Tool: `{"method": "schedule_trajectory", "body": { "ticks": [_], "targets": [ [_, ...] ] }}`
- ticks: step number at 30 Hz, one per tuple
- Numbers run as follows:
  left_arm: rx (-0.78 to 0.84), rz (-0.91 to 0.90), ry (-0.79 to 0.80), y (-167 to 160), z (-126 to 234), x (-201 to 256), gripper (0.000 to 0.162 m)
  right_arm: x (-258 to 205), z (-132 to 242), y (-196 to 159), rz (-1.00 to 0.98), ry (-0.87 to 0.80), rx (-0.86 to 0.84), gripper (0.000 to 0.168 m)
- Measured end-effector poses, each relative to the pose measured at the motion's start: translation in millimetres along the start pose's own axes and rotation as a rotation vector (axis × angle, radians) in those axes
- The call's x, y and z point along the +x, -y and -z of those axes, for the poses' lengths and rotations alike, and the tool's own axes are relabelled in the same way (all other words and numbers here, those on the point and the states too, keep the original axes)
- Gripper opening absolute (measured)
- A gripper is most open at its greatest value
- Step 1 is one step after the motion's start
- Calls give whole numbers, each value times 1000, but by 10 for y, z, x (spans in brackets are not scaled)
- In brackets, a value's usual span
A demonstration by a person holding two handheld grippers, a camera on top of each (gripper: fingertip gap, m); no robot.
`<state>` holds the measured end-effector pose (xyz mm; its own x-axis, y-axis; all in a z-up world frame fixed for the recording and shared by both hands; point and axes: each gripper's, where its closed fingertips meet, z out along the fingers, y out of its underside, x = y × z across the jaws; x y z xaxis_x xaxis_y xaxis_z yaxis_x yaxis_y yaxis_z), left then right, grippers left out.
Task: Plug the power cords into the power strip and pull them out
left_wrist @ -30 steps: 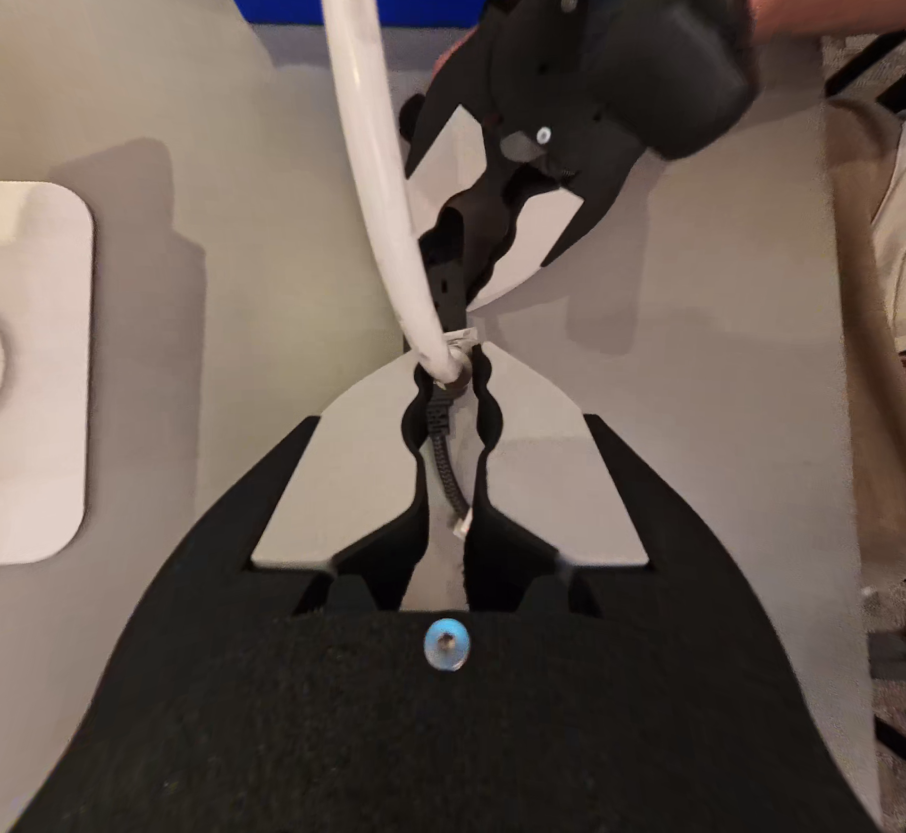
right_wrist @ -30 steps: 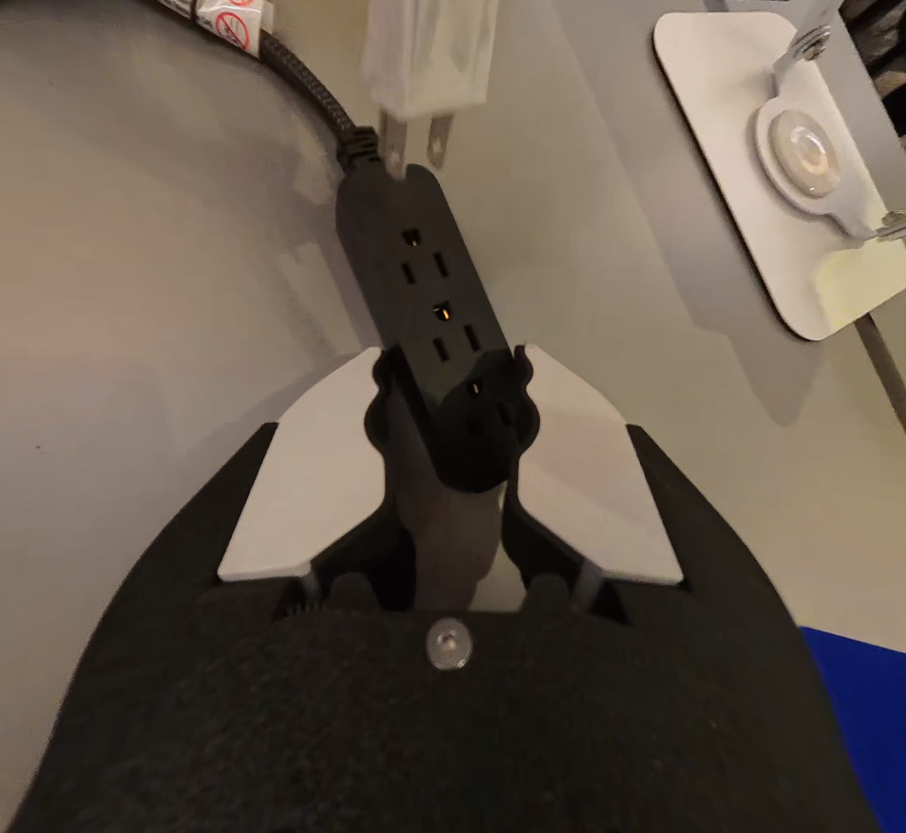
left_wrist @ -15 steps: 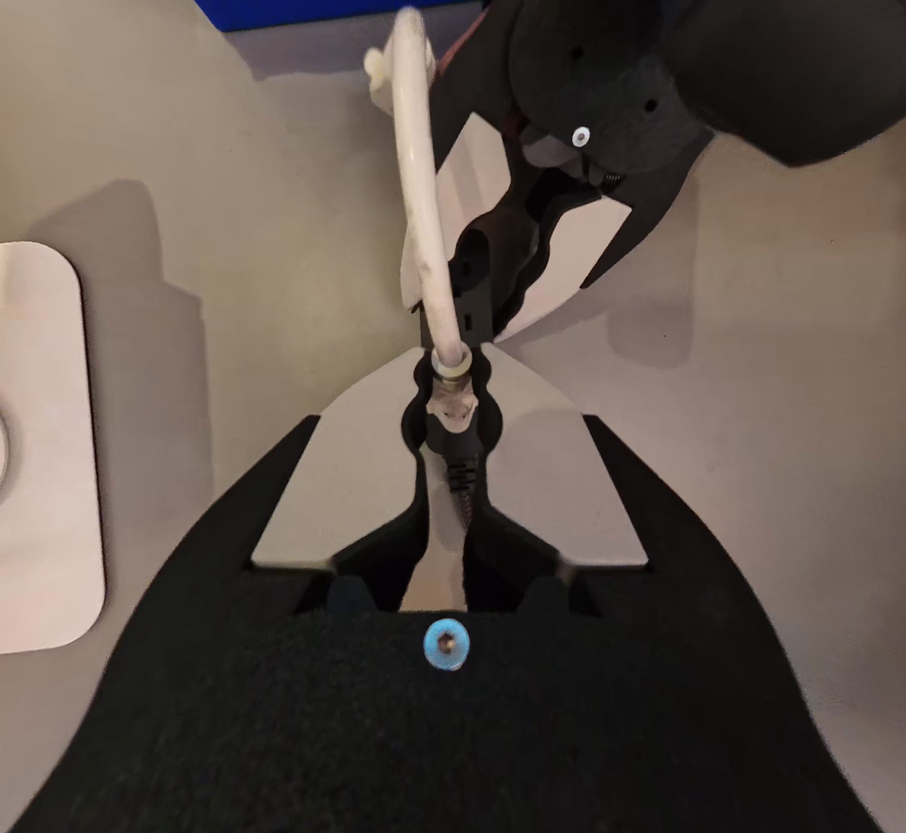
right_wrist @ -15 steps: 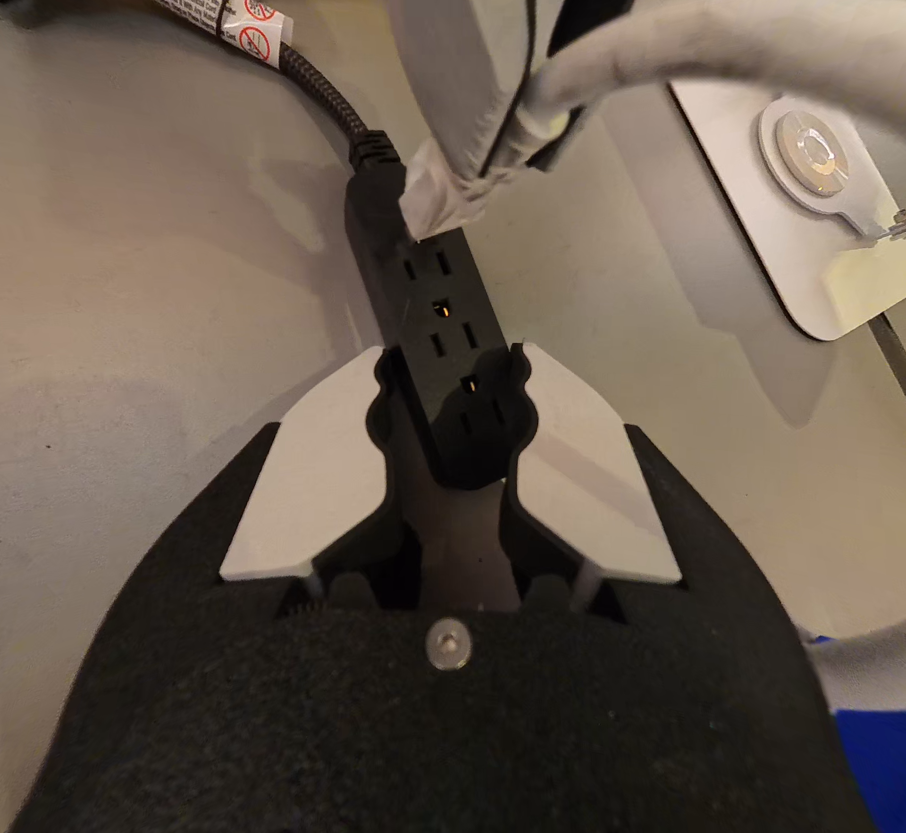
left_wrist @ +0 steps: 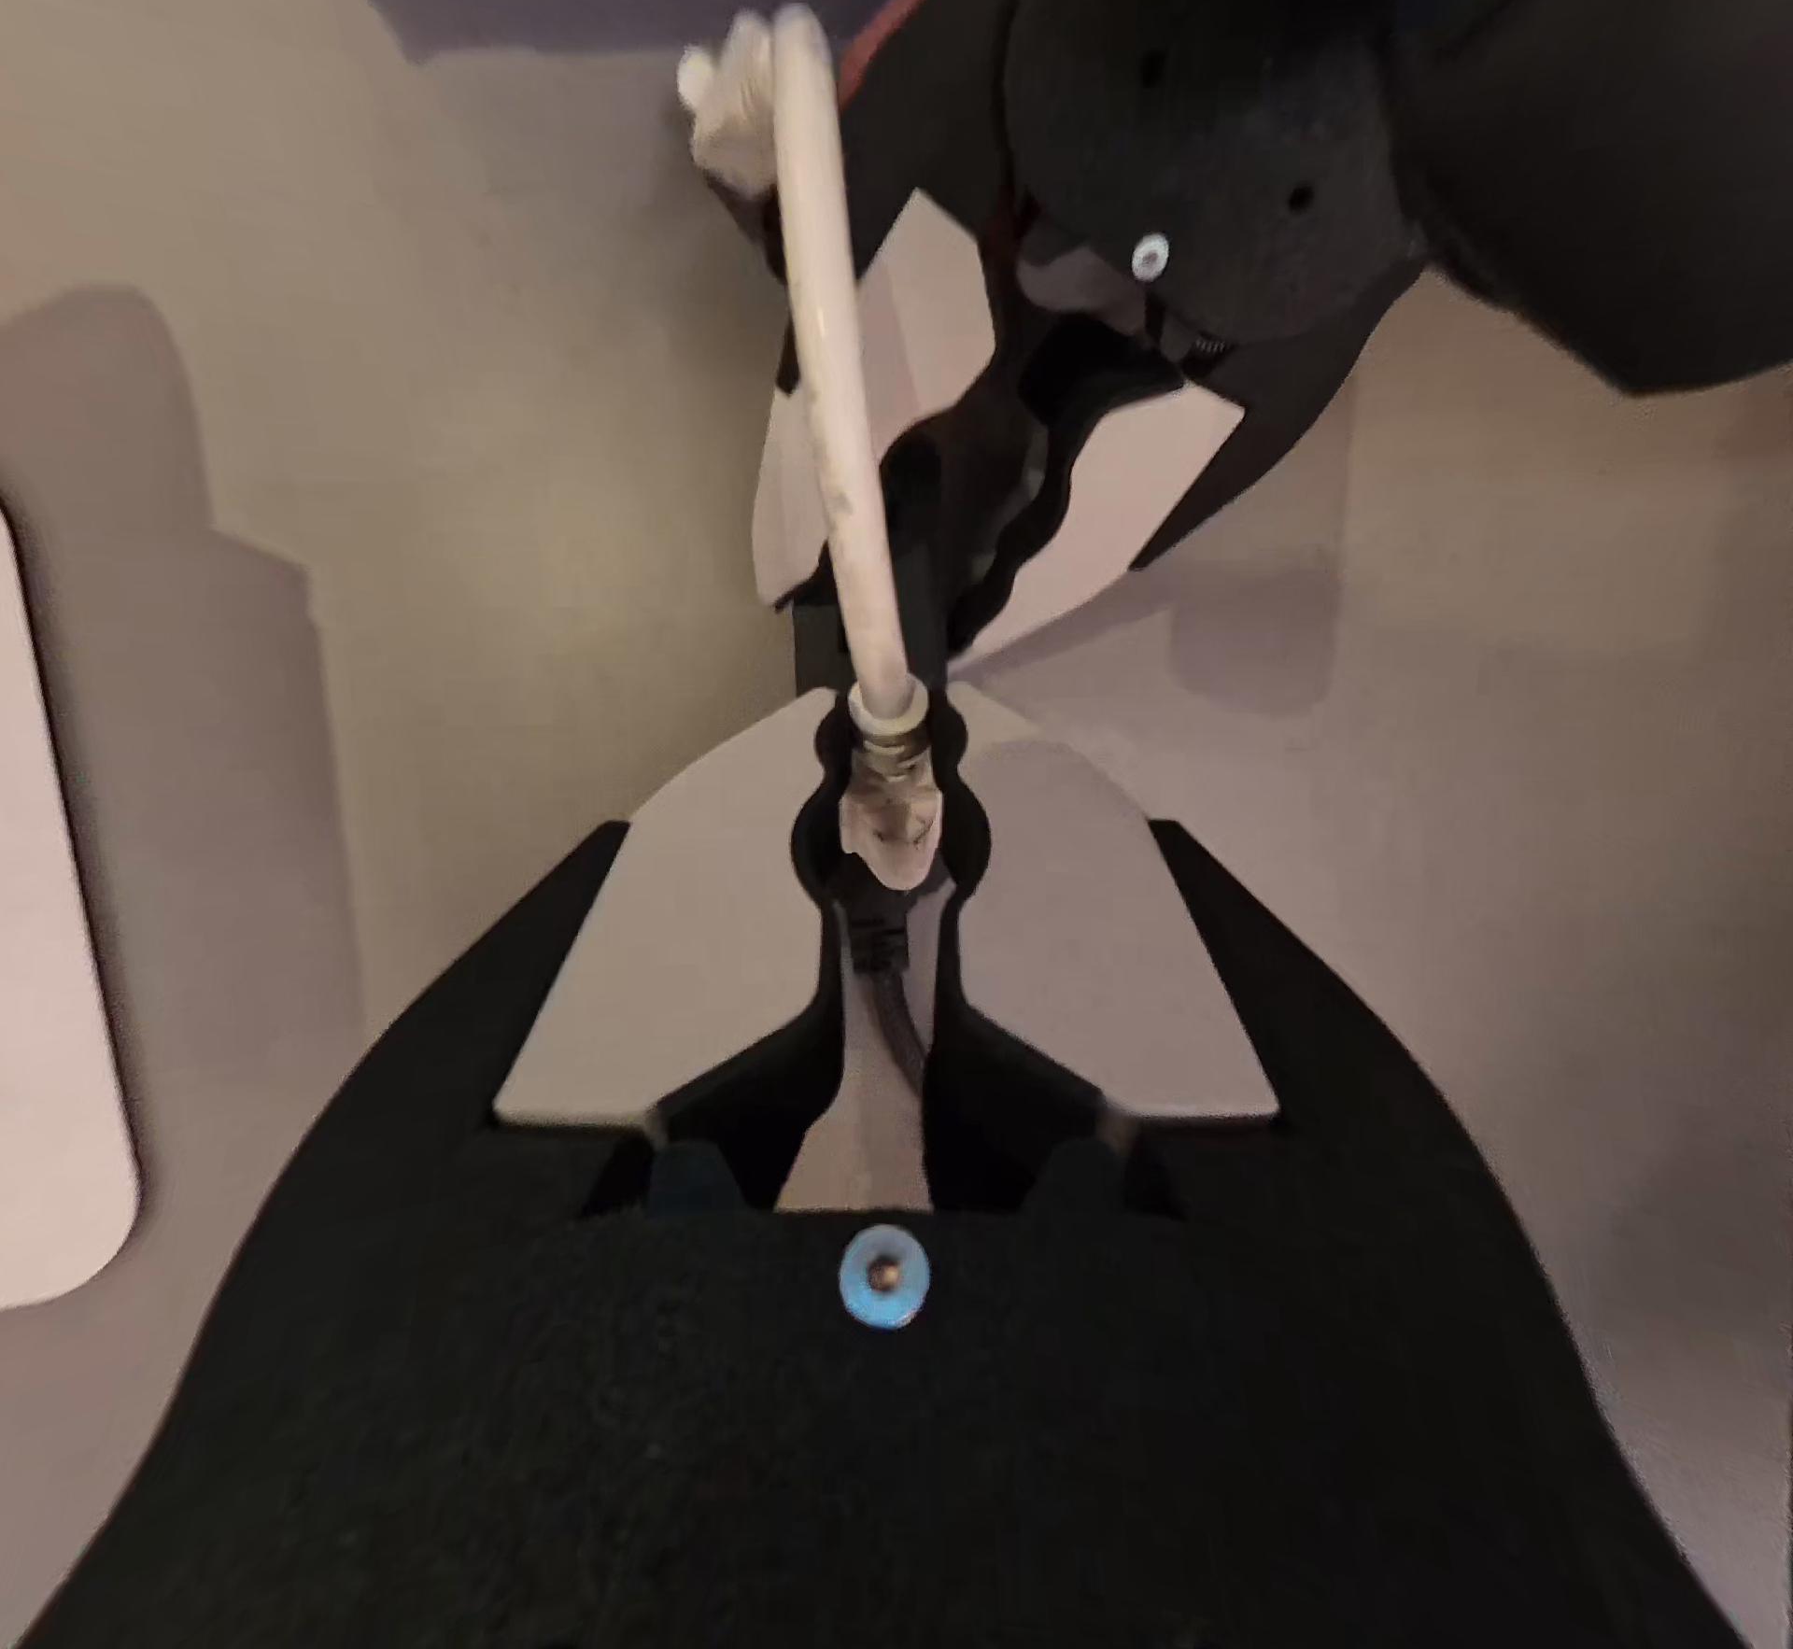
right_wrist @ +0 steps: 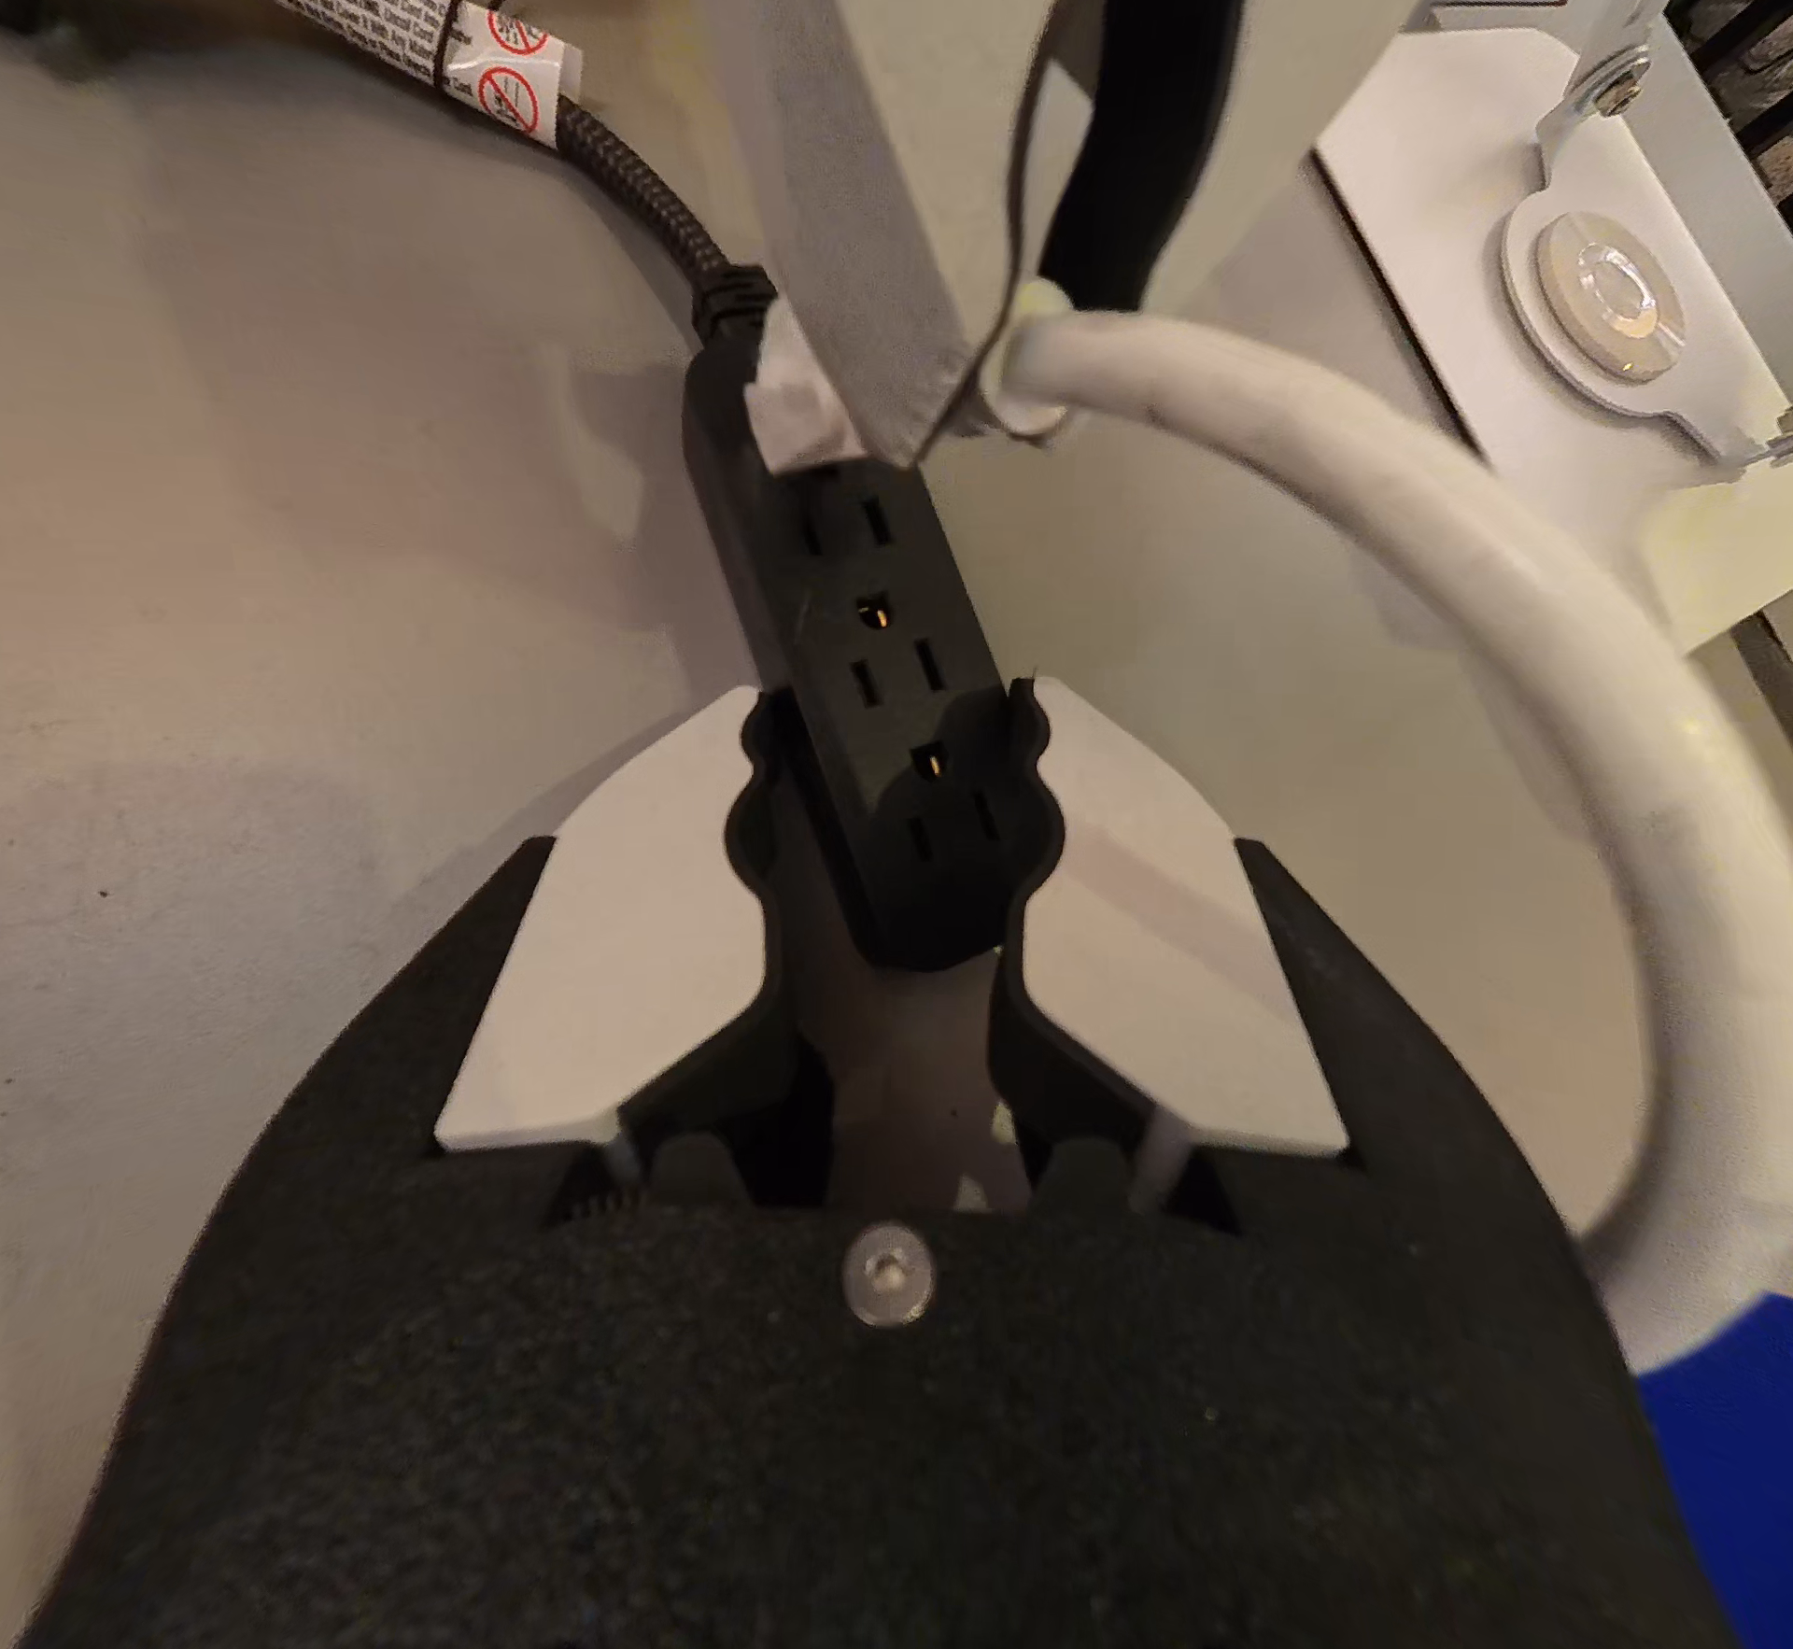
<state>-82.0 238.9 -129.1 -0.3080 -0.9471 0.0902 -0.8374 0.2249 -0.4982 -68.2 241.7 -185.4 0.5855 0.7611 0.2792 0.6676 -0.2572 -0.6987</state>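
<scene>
A glossy black power strip (right_wrist: 863, 661) with a braided black lead (right_wrist: 631, 176) lies on the smooth grey table (right_wrist: 291, 632). The right gripper (right_wrist: 893, 788) clamps its near end. The left gripper (left_wrist: 888, 788) pinches a white plug (right_wrist: 791, 414) seated in the far socket; its rubbery white cord (right_wrist: 1455, 632) arcs right.

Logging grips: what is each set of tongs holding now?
Left tongs: shut on the white plug.
Right tongs: shut on the black power strip.
</scene>
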Motion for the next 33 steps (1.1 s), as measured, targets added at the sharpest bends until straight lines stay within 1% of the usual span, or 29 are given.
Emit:
{"method": "schedule_trajectory", "body": {
  "ticks": [3, 7, 13, 14, 17, 22, 24, 26, 29, 31, 33],
  "targets": [
    [-163, -24, 31, -83, 28, -39, 15, -2, 2, -1, 1, 0, 0, 47],
    [-345, -43, 25, -145, 45, -61, 15, -5, 4, -1, 0, 2, 1, 47],
    [-665, -87, 86, -368, 75, -204, 16, -8, 8, -2, 4, -1, -2, 47],
    [-698, -93, 84, -375, 75, -221, 15, -10, 8, -1, 4, -1, 0, 47],
    [-722, -161, 164, -296, 143, -397, 15, -12, 10, -1, 1, 0, 2, 47],
    [-585, -91, 214, -49, 278, -408, 15, -13, 12, -1, 0, 0, 2, 46],
    [-483, -59, 242, 76, 324, -384, 15, -13, 12, 0, -1, -1, 2, 46],
    [-317, 20, 211, 256, 344, -293, 14, -12, 13, 0, -5, 0, 5, 46],
    [-60, 175, 109, 473, 375, -176, 14, -7, 14, 1, -13, 4, 11, 46],
    [16, 234, 61, 468, 340, -136, 14, -6, 14, 1, -13, 2, 11, 46],
    [14, 224, 50, 381, 257, -82, 14, 5, 17, 0, -15, -2, 11, 46]
  ]
}}
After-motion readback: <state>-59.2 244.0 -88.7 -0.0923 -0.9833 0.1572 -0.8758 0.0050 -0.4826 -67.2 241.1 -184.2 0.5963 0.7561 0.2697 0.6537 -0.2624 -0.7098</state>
